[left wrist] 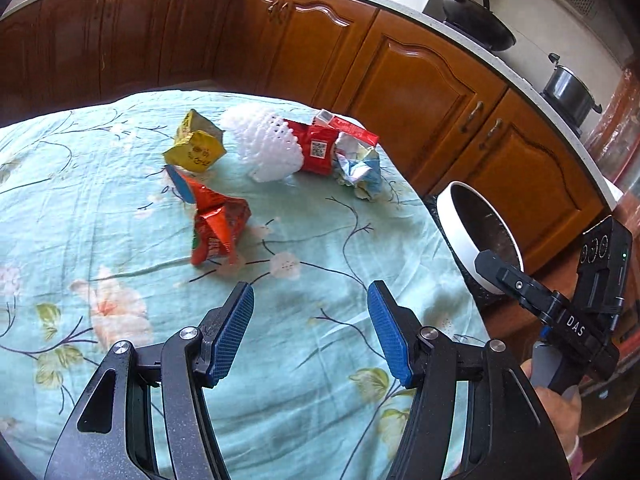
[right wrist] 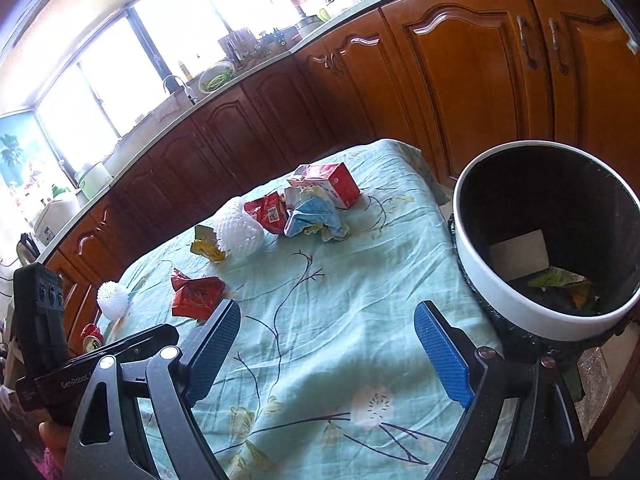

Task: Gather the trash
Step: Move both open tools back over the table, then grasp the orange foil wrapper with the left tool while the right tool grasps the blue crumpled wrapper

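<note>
Trash lies on a table under a teal floral cloth (left wrist: pixel 100 208). My left gripper (left wrist: pixel 310 292) is open and empty, a short way in front of an orange-red snack wrapper (left wrist: pixel 216 228). Beyond lie a yellow carton (left wrist: pixel 196 146), a white foam net (left wrist: pixel 268 148), a red wrapper (left wrist: pixel 320 148) and crumpled blue-white paper (left wrist: pixel 360 168). My right gripper (right wrist: pixel 328 312) is open wide and empty above the cloth (right wrist: pixel 340 360). To its right stands a white-rimmed black bin (right wrist: pixel 500 296) with scraps inside. A red carton (right wrist: pixel 336 180) lies at the far end.
A small white foam ball (right wrist: pixel 114 298) and a red can (right wrist: pixel 92 338) sit near the table's left edge. Brown kitchen cabinets (left wrist: pixel 420 88) run behind the table, with a wok (left wrist: pixel 480 20) and a pot (left wrist: pixel 568 88) on the counter. A hand (left wrist: pixel 560 412) holds the right gripper's handle.
</note>
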Demonstrator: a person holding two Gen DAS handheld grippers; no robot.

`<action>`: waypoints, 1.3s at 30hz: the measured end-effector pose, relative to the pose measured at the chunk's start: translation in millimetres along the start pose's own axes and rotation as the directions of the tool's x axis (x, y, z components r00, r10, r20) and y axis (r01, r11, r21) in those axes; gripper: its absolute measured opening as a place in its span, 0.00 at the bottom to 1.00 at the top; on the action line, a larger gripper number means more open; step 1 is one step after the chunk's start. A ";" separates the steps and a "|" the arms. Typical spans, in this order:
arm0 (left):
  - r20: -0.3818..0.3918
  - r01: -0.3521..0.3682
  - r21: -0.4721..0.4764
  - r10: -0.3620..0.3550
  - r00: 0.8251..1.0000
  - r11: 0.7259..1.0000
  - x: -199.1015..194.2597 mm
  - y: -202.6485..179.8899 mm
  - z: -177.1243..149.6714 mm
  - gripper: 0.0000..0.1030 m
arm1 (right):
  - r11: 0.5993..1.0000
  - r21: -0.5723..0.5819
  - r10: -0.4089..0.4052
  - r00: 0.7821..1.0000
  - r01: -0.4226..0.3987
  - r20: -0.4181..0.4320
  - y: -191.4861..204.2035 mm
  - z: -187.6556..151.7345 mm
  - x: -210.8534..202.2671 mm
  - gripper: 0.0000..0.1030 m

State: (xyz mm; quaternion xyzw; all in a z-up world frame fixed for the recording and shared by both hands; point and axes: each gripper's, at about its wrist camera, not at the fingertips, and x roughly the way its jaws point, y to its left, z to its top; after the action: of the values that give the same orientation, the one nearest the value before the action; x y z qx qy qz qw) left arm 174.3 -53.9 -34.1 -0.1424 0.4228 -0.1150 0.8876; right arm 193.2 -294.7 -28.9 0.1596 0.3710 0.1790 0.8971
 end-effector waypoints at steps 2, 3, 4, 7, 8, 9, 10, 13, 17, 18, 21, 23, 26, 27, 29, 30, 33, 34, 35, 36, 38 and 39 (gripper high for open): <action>0.007 -0.010 -0.014 0.010 1.000 1.000 -2.5 7.6 0.5 0.58 | 1.000 -0.011 -0.001 1.000 0.001 -0.006 4.6 2.5 4.4 0.88; 0.009 -0.013 -0.021 0.013 1.000 1.000 -3.2 11.4 1.0 0.58 | 1.000 -0.017 0.000 1.000 0.000 -0.009 6.7 3.8 6.4 0.88; 0.010 -0.015 -0.028 0.015 1.000 0.999 -3.7 14.8 1.7 0.58 | 1.000 -0.023 0.002 1.000 -0.003 -0.014 9.4 6.0 10.1 0.88; 0.015 -0.028 -0.054 0.028 0.999 0.998 -4.5 24.6 4.3 0.58 | 1.000 -0.030 0.007 1.000 -0.008 -0.018 13.2 9.6 16.0 0.88; 0.016 -0.030 -0.062 0.031 0.999 0.998 -4.8 27.6 5.3 0.58 | 1.000 -0.030 0.007 1.000 -0.008 -0.018 13.2 9.6 16.0 0.88; 0.018 -0.035 -0.072 0.037 0.999 0.997 -4.8 31.1 6.6 0.58 | 0.999 -0.032 0.010 1.000 -0.010 -0.020 14.3 11.0 17.9 0.88; 0.018 -0.039 -0.079 0.040 0.999 0.996 -3.9 33.8 8.1 0.58 | 0.999 -0.033 0.011 1.000 -0.012 -0.022 15.3 12.3 20.1 0.88; 0.015 -0.043 -0.096 0.044 0.999 0.994 -1.6 40.7 12.9 0.58 | 0.999 -0.040 0.013 0.999 -0.014 -0.033 18.9 16.6 27.8 0.88; 0.011 -0.053 -0.099 0.055 0.998 0.994 2.1 44.7 19.4 0.58 | 0.998 -0.059 0.012 0.998 -0.016 -0.057 24.1 22.8 40.1 0.88; 0.007 -0.056 -0.098 0.057 0.998 0.994 3.9 45.6 21.3 0.58 | 0.998 -0.065 0.013 0.998 -0.017 -0.062 25.5 25.2 43.6 0.88; -0.009 -0.074 -0.095 0.073 0.997 0.993 10.8 48.4 27.8 0.58 | 0.996 -0.084 0.012 0.998 -0.018 -0.069 28.9 34.0 54.8 0.88; -0.022 -0.079 -0.094 0.077 0.997 0.992 17.1 50.9 32.5 0.58 | 0.995 -0.096 0.009 0.997 -0.016 -0.077 30.0 41.7 65.2 0.88; -0.035 -0.081 -0.100 0.078 0.996 0.992 28.1 54.9 40.2 0.58 | 0.995 -0.099 -0.002 0.996 -0.008 -0.093 27.2 54.5 86.2 0.88; -0.041 -0.083 -0.105 0.079 0.996 0.991 32.1 56.7 42.8 0.58 | 0.995 -0.096 -0.001 0.995 -0.009 -0.098 25.7 58.6 93.8 0.88; -0.047 -0.074 -0.121 0.069 0.996 0.990 39.1 60.8 46.9 0.58 | 0.995 -0.097 -0.004 0.994 -0.007 -0.110 23.3 65.2 108.5 0.88; -0.051 -0.071 -0.129 0.065 0.997 0.989 42.1 62.5 48.8 0.58 | 0.996 -0.094 -0.008 0.993 -0.003 -0.118 19.5 69.6 121.2 0.88; -0.053 -0.041 -0.146 0.033 0.998 0.988 49.4 66.8 53.7 0.57 | 0.997 -0.082 -0.006 0.991 -0.005 -0.132 14.9 72.2 132.3 0.87; -0.053 -0.036 -0.146 0.028 0.998 0.989 51.0 67.0 54.7 0.56 | 0.997 -0.074 -0.005 0.991 -0.005 -0.136 12.2 73.0 136.7 0.86; -0.054 -0.033 -0.144 0.026 0.998 0.989 52.7 66.3 55.7 0.56 | 0.998 -0.063 -0.011 0.991 0.002 -0.135 7.2 73.5 141.7 0.80; -0.054 -0.032 -0.139 0.025 0.998 0.990 54.4 66.1 56.4 0.55 | 0.998 -0.063 -0.011 0.991 0.002 -0.135 7.2 73.5 141.7 0.74; -0.057 -0.030 -0.125 0.023 0.998 0.992 57.1 64.6 56.6 0.39 | 0.998 -0.061 -0.024 0.989 0.015 -0.145 3.6 72.7 145.7 0.44; -0.062 -0.028 -0.116 0.021 0.998 0.993 58.8 63.2 56.2 0.32 | 0.998 -0.065 -0.029 0.990 0.020 -0.138 2.7 72.2 144.6 0.44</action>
State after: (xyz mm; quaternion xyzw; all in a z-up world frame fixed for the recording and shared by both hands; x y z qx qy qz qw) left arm 259.9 -5.3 -64.5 -0.1853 0.4570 -0.0833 0.8659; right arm 340.4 -239.8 -67.1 0.1134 0.4288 0.1904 0.8758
